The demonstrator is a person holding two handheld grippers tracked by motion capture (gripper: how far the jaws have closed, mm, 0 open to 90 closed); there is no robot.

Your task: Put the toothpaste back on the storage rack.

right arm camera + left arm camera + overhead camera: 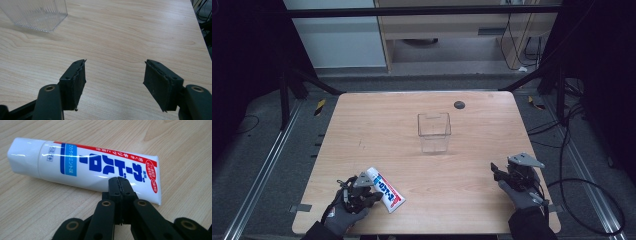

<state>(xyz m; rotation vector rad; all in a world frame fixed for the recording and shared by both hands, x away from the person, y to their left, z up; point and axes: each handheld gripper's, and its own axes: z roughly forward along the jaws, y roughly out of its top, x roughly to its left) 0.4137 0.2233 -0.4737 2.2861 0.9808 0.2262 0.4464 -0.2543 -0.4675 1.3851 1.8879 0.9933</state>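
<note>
On my high view the toothpaste tube (385, 189) lies flat on the wooden table (422, 150), near the front-left corner, with its white cap end pointing away from me and its flat crimped end toward the table's front edge. My left tool (374, 196) sits just beside it, on the tube's left. Through the left gripper view I see the jaws pressed together with nothing between them, their tips right at the long side of the tube (85, 170), toward the crimped end; I cannot tell whether they touch it. The tube runs crosswise in front of the tool, cap to the left of that view.

My right tool (495, 170) is well apart from the tube, near the table's right edge. Its jaws are spread over bare wood. A clear square container (434, 132) stands upright around the table's middle, and its corner shows at the top left of the right gripper view (37, 15).
</note>
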